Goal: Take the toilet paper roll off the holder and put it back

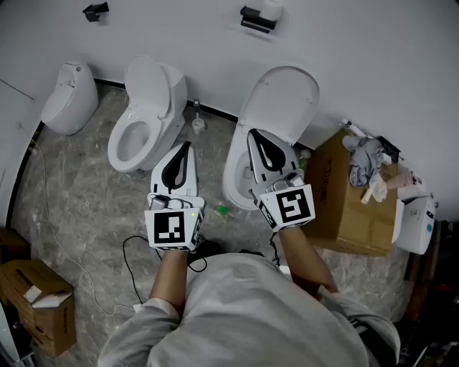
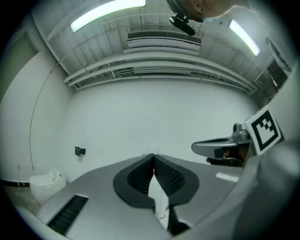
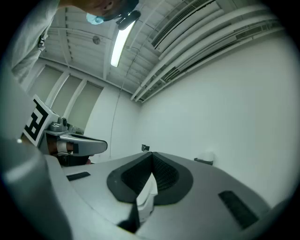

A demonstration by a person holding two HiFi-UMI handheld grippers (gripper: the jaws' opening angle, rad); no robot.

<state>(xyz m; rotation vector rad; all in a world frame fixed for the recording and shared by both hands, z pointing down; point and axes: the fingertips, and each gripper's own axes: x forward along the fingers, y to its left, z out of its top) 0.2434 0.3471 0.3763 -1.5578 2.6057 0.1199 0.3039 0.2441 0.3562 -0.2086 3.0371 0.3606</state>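
The toilet paper roll (image 1: 272, 9) is white and sits on a black holder (image 1: 257, 19) fixed to the white wall above the right toilet. In the right gripper view the roll (image 3: 206, 156) on its holder shows small, ahead and to the right of the jaws. My left gripper (image 1: 188, 146) and right gripper (image 1: 252, 133) are held side by side in front of the person's chest, well short of the wall. Both point toward the wall. Both are shut, pads together, with nothing between them (image 2: 153, 157) (image 3: 151, 155).
Two white toilets (image 1: 143, 115) (image 1: 276, 107) stand below the grippers and a third fixture (image 1: 68, 97) at far left. A second black wall fitting (image 1: 95, 11) is at upper left. A cardboard box (image 1: 344, 204) with rags stands right, another box (image 1: 36, 301) lower left. Cables cross the floor.
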